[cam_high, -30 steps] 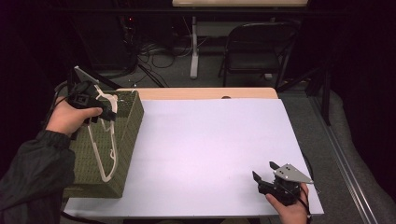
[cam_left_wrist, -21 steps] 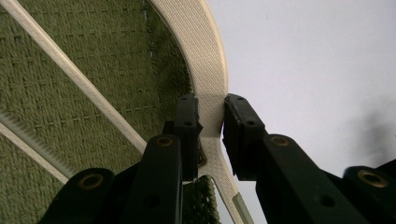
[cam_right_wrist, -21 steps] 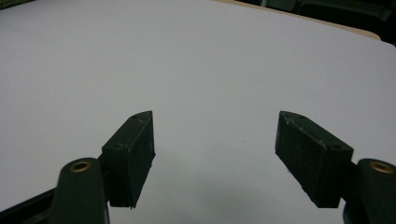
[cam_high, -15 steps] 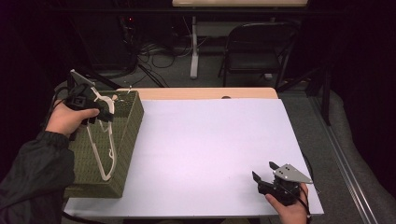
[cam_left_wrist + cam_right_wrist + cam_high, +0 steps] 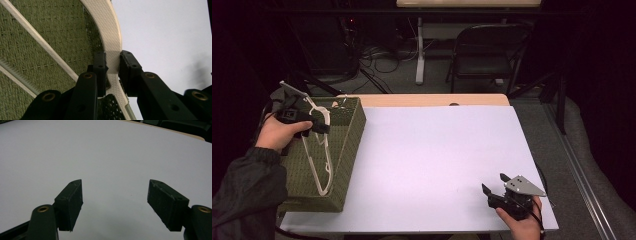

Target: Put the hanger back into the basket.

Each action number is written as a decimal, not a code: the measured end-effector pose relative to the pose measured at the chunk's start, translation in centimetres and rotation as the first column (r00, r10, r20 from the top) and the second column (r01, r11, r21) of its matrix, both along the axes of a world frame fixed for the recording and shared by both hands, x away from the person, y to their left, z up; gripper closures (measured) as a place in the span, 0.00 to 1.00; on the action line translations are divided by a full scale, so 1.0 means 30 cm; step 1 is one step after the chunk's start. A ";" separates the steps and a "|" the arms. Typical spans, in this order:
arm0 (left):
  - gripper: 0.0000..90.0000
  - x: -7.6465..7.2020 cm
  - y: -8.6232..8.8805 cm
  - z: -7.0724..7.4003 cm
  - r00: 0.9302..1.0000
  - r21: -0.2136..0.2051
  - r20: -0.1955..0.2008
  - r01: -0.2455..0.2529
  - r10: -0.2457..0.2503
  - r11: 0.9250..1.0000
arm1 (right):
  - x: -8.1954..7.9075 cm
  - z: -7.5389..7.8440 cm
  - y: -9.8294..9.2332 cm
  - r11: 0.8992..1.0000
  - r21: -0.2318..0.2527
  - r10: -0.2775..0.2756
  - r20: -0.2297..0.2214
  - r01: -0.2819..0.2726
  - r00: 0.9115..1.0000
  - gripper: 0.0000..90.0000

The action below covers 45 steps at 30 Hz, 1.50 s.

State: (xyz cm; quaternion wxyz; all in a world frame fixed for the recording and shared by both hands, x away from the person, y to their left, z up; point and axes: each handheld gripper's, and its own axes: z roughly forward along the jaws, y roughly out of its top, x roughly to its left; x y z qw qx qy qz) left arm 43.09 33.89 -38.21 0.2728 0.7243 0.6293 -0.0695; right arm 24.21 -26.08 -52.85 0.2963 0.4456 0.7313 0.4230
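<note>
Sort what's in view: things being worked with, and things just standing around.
In use:
left gripper, shut on the white hanger
green woven basket holding the hanger
right gripper, open over the white table

Standing around:
folding chair
floor cables

This looks like a lab or recording studio set up for data capture. Black curtain-like dark surroundings close in the space on all sides. A wooden desk [image 5: 427, 100] is covered with a plain white sheet [image 5: 437, 160]. Behind it, loose black cables [image 5: 377, 55] tangle across the grey floor [image 5: 402, 82], beside a black folding metal chair [image 5: 489, 52] and a white stand leg [image 5: 420, 55].
</note>
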 end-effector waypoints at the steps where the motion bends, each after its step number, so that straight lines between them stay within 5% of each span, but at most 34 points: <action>1: 0.84 -0.001 0.005 -0.006 1.000 -0.001 -0.003 -0.005 0.005 1.000 | 0.000 0.000 0.001 1.000 0.001 0.000 0.002 0.000 1.000 0.32; 12: 0.84 0.010 0.020 -0.066 1.000 -0.050 0.003 0.011 -0.010 0.999 | 0.002 -0.002 0.005 1.000 -0.005 0.001 -0.004 -0.001 1.000 0.32; 18: 0.84 -0.009 0.028 -0.060 1.000 -0.048 0.022 0.013 -0.012 0.999 | 0.003 -0.004 0.003 1.000 0.003 -0.001 -0.005 0.001 1.000 0.32; 24: 0.84 -0.021 0.057 -0.063 1.000 -0.089 0.013 -0.003 0.004 0.996 | 0.004 -0.004 0.005 1.000 -0.004 0.004 -0.008 -0.004 1.000 0.32; 33: 0.83 -0.041 0.071 -0.121 1.000 -0.101 0.001 -0.002 0.002 0.995 | 0.004 -0.004 0.003 1.000 -0.001 0.001 -0.009 -0.001 1.000 0.32; 41: 0.83 -0.045 0.073 -0.179 1.000 -0.164 -0.005 -0.007 0.007 0.986 | 0.006 -0.005 0.004 1.000 0.002 0.002 -0.008 -0.002 1.000 0.32; 43: 0.83 -0.045 0.056 -0.187 1.000 -0.142 -0.006 -0.004 0.003 0.990 | 0.006 -0.006 0.004 1.000 0.003 0.000 -0.010 0.000 1.000 0.32; 45: 0.84 -0.045 0.026 -0.199 1.000 -0.060 0.001 0.000 0.000 0.998 | 0.004 -0.005 0.001 1.000 0.004 -0.003 -0.012 0.003 1.000 0.32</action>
